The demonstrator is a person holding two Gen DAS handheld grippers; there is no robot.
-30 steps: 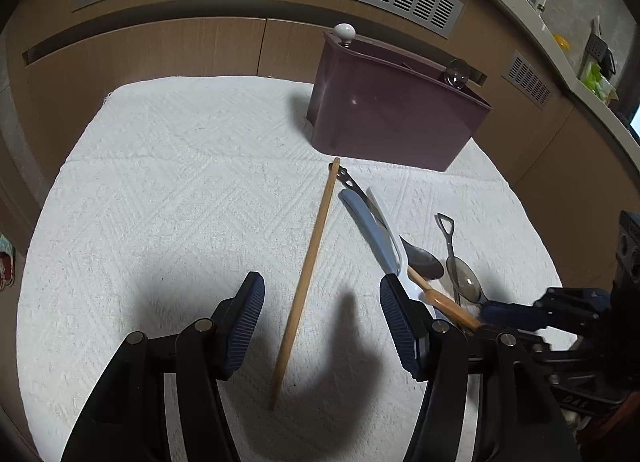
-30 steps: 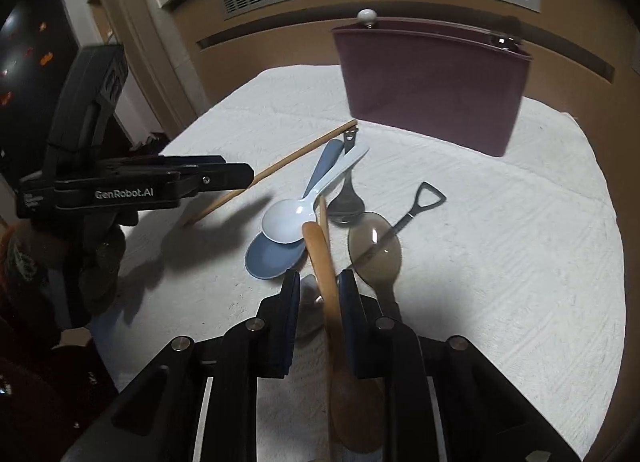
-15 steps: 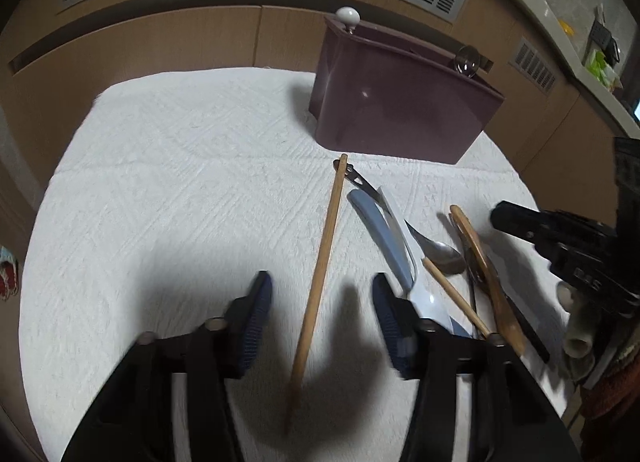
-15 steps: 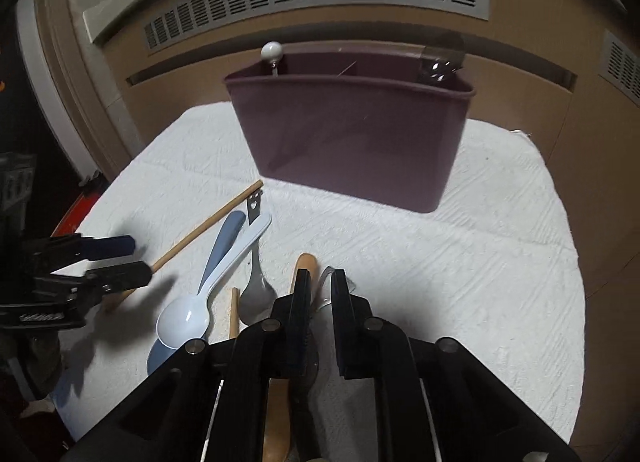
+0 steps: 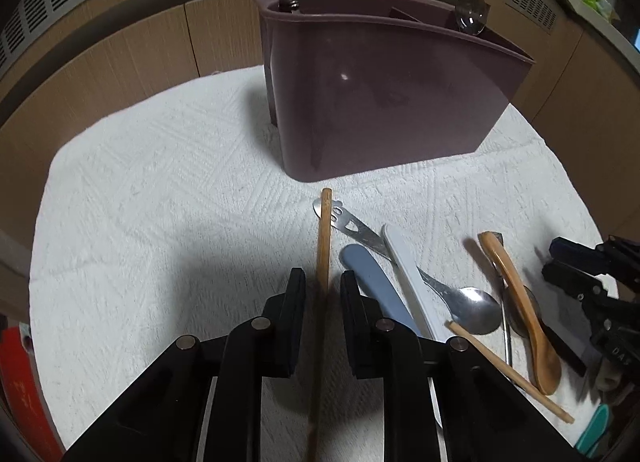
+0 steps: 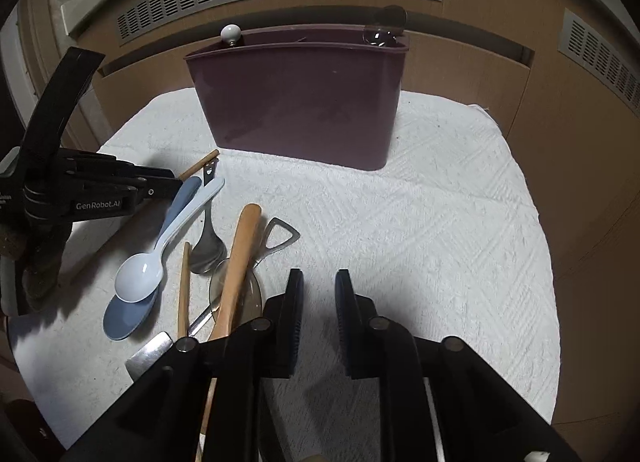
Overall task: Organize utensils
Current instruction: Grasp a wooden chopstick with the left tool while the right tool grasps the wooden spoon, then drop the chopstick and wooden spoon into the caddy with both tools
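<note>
Straddling wooden chopstick [image 5: 323,238], left tool [image 5: 322,286] spread | right tool [image 6: 318,286] spread, empty

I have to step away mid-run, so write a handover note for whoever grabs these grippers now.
Left gripper: fingers either side of the long chopstick, not clamped.
Right gripper: open, empty, beside the wooden spoon.
Maroon holder stands at the back of the white towel, with two utensils already inside.
Left to do: both chopsticks, white spoon, blue spoon, metal spoon, wooden spoon and the clear spoon under it.
</note>
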